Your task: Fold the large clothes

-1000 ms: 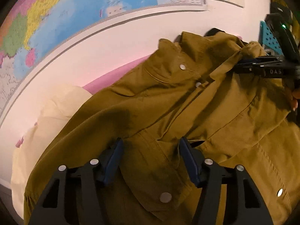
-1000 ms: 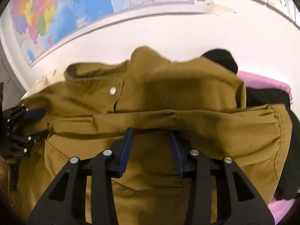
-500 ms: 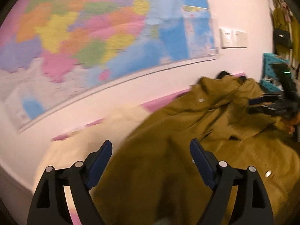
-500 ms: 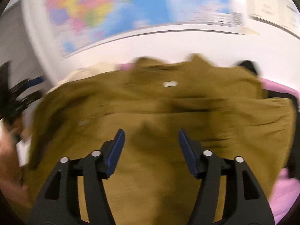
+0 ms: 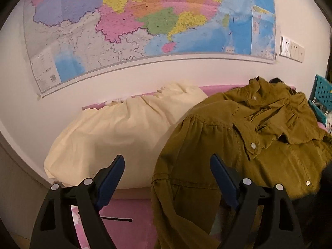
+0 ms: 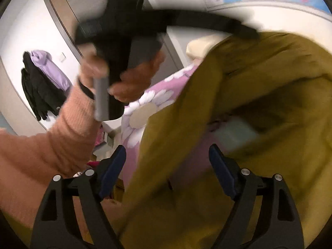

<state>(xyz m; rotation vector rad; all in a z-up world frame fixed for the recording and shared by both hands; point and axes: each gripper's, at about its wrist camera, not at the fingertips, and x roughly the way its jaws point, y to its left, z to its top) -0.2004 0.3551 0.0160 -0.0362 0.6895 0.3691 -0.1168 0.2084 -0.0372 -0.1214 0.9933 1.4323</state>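
An olive-brown jacket (image 5: 238, 145) with snap buttons lies crumpled on a pink bed, its collar toward the wall. My left gripper (image 5: 167, 178) is open and empty, above the jacket's left edge. In the right wrist view the jacket (image 6: 238, 114) fills the right side, blurred. My right gripper (image 6: 167, 168) is open and empty over the jacket's lower edge. The left gripper's body, held by a hand in a peach sleeve (image 6: 51, 137), shows at upper left of that view.
A cream pillow (image 5: 116, 137) lies against the wall under a large map (image 5: 134, 25). Pink floral bedding (image 6: 149, 108) shows beside the jacket. A teal perforated basket (image 5: 322, 95) stands at far right. Dark and lilac clothes (image 6: 41, 78) hang on a wall.
Both grippers have opened and let go of the jacket, then pulled back. The left one swung left toward the pillow; the right one turned left toward the left hand.
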